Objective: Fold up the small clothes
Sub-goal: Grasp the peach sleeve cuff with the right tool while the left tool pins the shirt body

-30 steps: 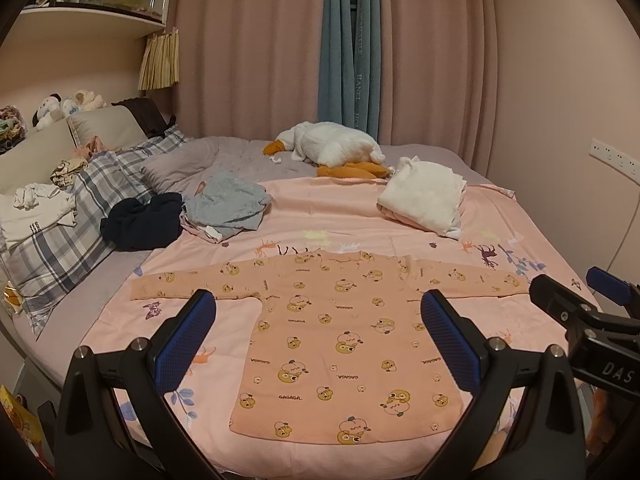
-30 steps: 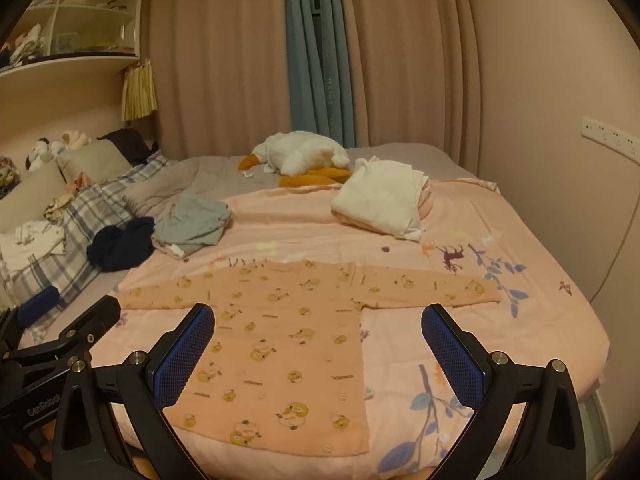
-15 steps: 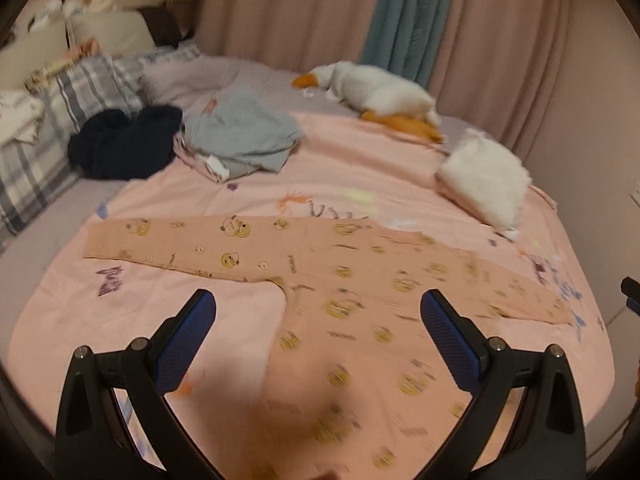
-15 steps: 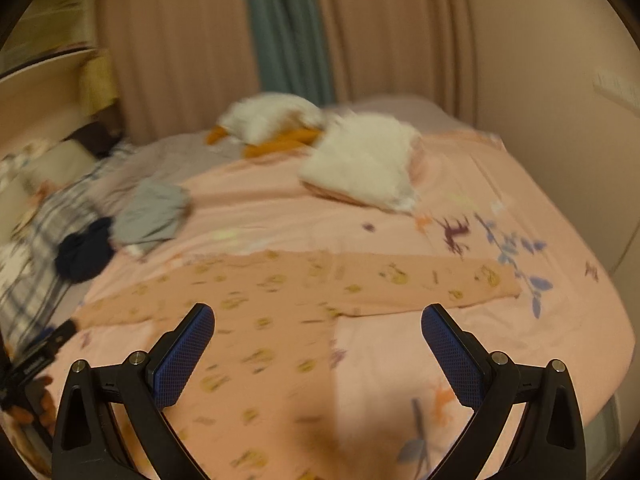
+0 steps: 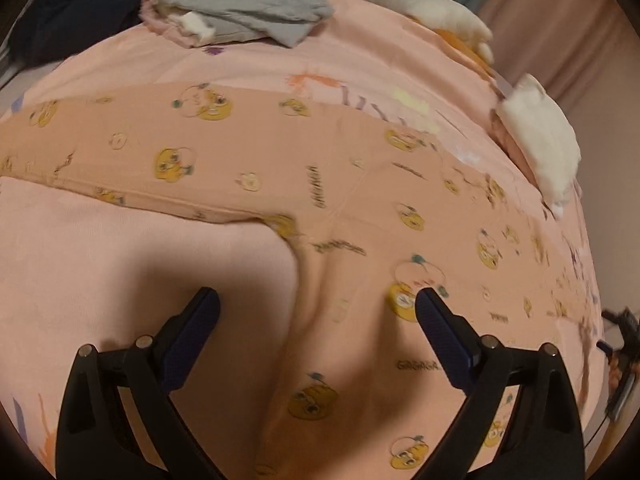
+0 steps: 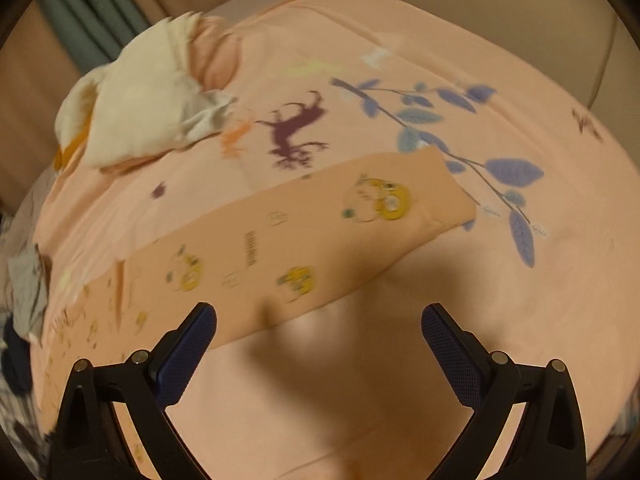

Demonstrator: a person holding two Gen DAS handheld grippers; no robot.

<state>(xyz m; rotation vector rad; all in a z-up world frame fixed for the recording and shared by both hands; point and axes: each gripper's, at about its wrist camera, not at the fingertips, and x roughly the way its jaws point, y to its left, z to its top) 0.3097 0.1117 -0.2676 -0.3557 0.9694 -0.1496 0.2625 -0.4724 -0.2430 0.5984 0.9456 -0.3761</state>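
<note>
Both the left gripper (image 5: 317, 312) and right gripper (image 6: 319, 326) hang spread wide over the peach "GAGAGA"-printed baby top (image 5: 360, 216) lying flat on the pink animal-print bedspread (image 6: 520, 300), grey clothes (image 5: 248, 4), white folded pile (image 6: 144, 116) and pink curtains (image 5: 560, 32) beyond.

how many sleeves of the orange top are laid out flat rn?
2. Left sleeve stretches flat beyond the open left gripper; right sleeve lies flat ahead of the open right gripper. Neither is folded yet.
</note>
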